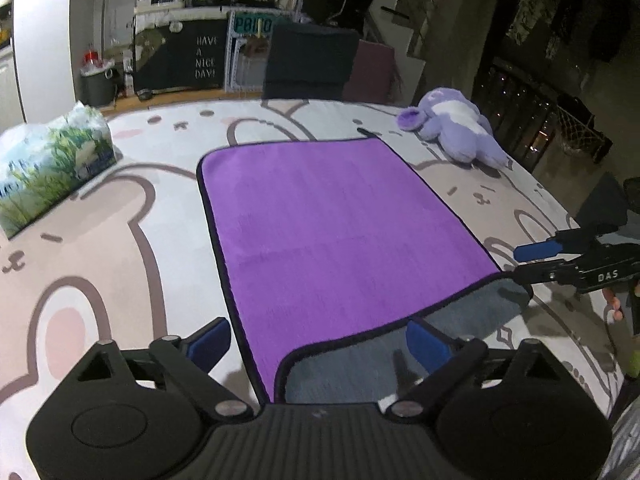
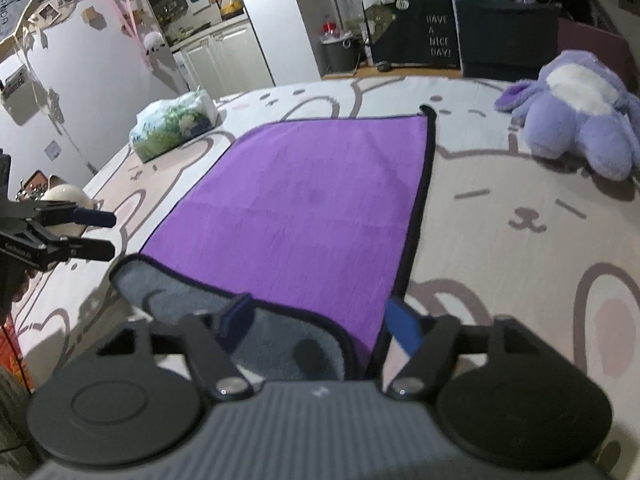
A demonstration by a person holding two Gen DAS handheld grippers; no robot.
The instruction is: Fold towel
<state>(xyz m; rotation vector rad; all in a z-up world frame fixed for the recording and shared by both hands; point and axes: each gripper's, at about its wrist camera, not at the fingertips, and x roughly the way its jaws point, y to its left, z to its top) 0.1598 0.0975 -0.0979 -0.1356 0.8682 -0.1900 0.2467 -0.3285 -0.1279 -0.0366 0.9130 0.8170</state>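
Note:
A purple towel (image 1: 332,224) with a black border lies flat on the bear-print table cover; its near edge is turned over, showing the grey underside (image 1: 360,360). It also shows in the right wrist view (image 2: 312,208), with the grey flap (image 2: 280,332) near. My left gripper (image 1: 318,340) is open, its fingers astride the towel's near left corner. My right gripper (image 2: 320,320) is open, astride the near right corner. Each gripper shows in the other's view: the right gripper (image 1: 520,262) and the left gripper (image 2: 108,236), both open.
A tissue pack (image 1: 52,164) lies at the far left of the table cover (image 1: 100,280). A purple plush toy (image 1: 456,128) lies at the far right. Beyond the table are a bin, a dark chair and shelves.

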